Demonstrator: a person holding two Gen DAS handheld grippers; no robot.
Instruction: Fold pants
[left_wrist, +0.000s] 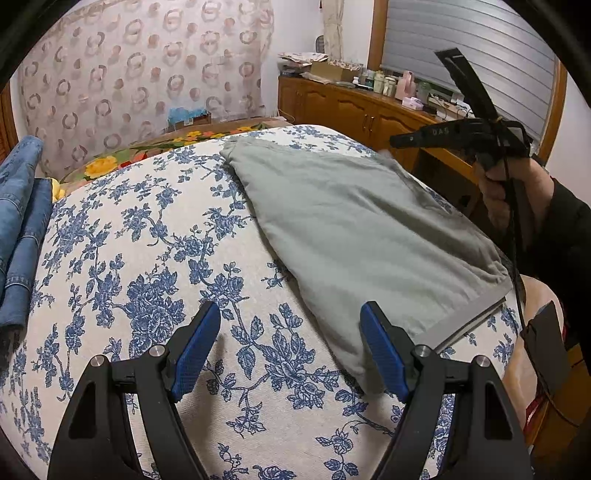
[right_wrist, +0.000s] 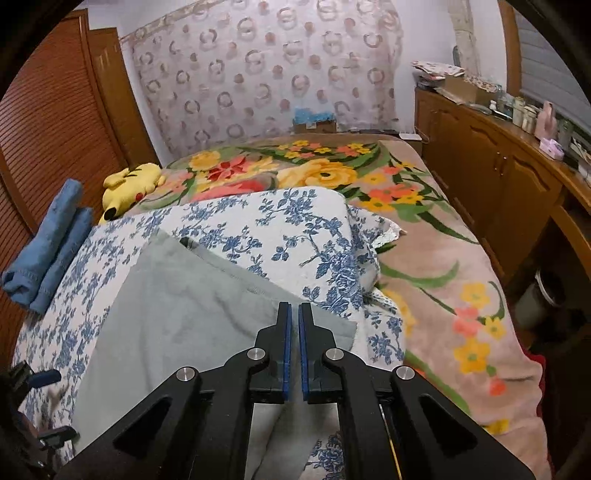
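a: starting with item one, left gripper (left_wrist: 290, 347): blue pads spread wide, nothing between them, hovering over the blue-flowered cover (left_wrist: 147, 277). its right-hand finger (left_wrist: 384, 354) sits just at the near edge of the grey pants (left_wrist: 351, 236).

b: item two, right gripper (right_wrist: 294, 350): pads drawn nearly together with a thin slit left, no cloth seen pinched in it. it hangs above the grey pants, near their right edge.

a: item three, grey pants: folded flat, lying slantwise on the blue-flowered cover, waistband (left_wrist: 465, 314) toward the near right corner.

b: item four, folded denim (right_wrist: 48, 254): on the cover's left edge, well apart from the pants.

a: item five, yellow plush toy (right_wrist: 129, 186): beyond the denim, on the flowered blanket (right_wrist: 424, 240).

b: item six, wooden cabinets (right_wrist: 491, 173): along the right wall, small bottles (right_wrist: 524, 110) on top.
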